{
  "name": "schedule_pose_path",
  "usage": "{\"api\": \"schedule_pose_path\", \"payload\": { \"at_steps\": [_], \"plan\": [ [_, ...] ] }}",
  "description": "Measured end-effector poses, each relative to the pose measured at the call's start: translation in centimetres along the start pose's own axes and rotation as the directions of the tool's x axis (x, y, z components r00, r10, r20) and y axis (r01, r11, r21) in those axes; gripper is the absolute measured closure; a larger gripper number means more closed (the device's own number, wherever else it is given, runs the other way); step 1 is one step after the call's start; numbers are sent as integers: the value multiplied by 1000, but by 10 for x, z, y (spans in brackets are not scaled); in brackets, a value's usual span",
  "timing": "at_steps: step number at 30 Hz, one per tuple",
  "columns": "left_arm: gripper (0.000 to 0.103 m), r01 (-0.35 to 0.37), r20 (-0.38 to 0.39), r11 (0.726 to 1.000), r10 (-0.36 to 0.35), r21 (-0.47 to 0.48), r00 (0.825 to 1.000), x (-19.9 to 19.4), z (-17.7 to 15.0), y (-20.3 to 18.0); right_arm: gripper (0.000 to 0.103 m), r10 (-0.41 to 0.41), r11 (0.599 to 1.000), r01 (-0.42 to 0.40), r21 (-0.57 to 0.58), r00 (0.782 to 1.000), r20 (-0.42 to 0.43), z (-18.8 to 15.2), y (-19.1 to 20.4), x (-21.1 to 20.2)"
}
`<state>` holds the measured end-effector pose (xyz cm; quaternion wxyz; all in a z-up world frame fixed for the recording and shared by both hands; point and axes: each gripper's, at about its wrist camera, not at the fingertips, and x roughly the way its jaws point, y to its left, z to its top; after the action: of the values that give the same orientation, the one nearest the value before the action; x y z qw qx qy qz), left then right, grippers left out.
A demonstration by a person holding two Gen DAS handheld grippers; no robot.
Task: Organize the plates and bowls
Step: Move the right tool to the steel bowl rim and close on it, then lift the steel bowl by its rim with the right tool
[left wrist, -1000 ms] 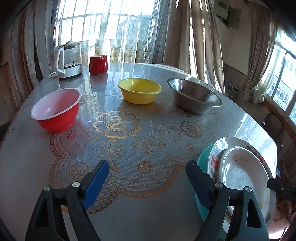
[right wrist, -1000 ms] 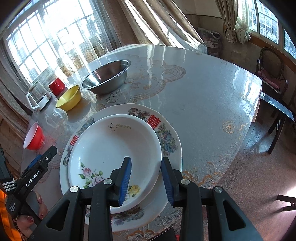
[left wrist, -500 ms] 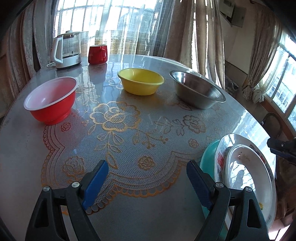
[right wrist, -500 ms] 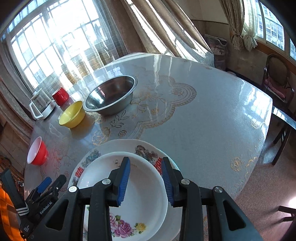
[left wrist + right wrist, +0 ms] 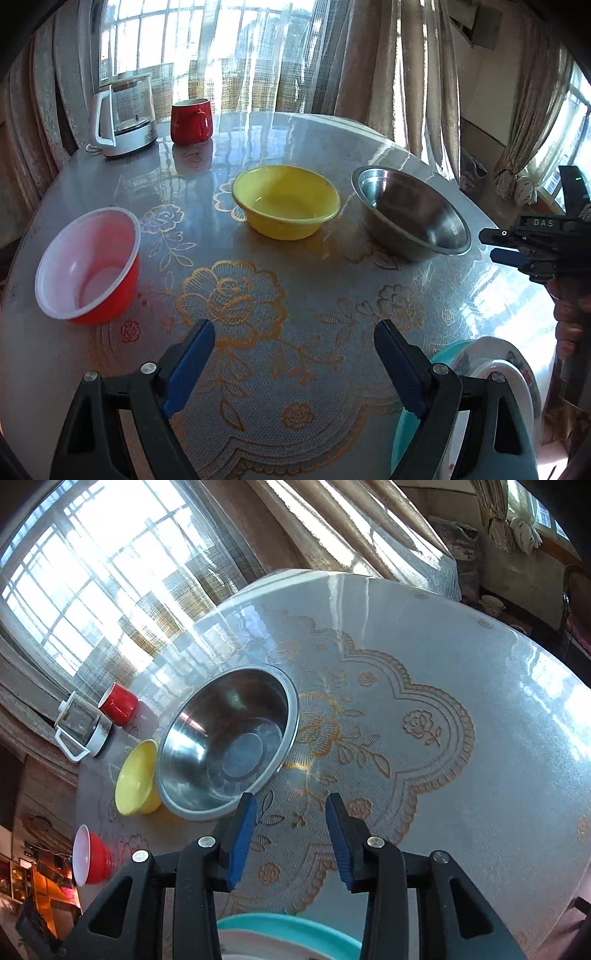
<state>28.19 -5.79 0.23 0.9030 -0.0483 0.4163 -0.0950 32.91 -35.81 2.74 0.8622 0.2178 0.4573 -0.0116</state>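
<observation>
Now | left gripper: jaws held wide apart, nothing gripped | right gripper: jaws opening, empty, near steel bowl on tabletop

Strong backlit daylight, heavy fisheye in both views.
You've got sun thru the windows & sheer curtains, blown out white; glare streaks on the glossy table, reflections in the steel bowl. Edges bend hard, corners vignette black. Focus sharp, no real blur.
</observation>
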Motion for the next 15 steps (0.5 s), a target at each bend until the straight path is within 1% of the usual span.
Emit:
{"api": "schedule_pose_path", "payload": {
  "at_steps": [3,5,6,7,9,11,15],
  "plan": [
    [14,14,-15,1000,-14,21,1000,10,17,-12,64,35,999,-34,40,999,-21,15,-1,19],
    [14,24,-18,999,-24,27,1000,17,25,-20,64,51,998,-50,38,998,-38,20,0,33],
    [14,31,-24,999,-30,26,999,20,29,-24,67,47,998,-45,34,998,-52,21,1,40],
    [14,41,-29,999,-40,26,999,24,33,-27,74,39,999,-36,36,997,-70,21,1,46],
    [14,51,-40,998,-50,26,998,32,41,-35,78,55,997,-51,53,994,-94,21,-1,57],
    [14,61,-47,998,-60,31,997,39,49,-42,78,86,995,-80,58,992,-97,19,-3,60],
    [14,72,-70,996,-68,53,995,56,66,-56,78,102,994,-97,50,989,-105,15,-7,61]
  ]
}}
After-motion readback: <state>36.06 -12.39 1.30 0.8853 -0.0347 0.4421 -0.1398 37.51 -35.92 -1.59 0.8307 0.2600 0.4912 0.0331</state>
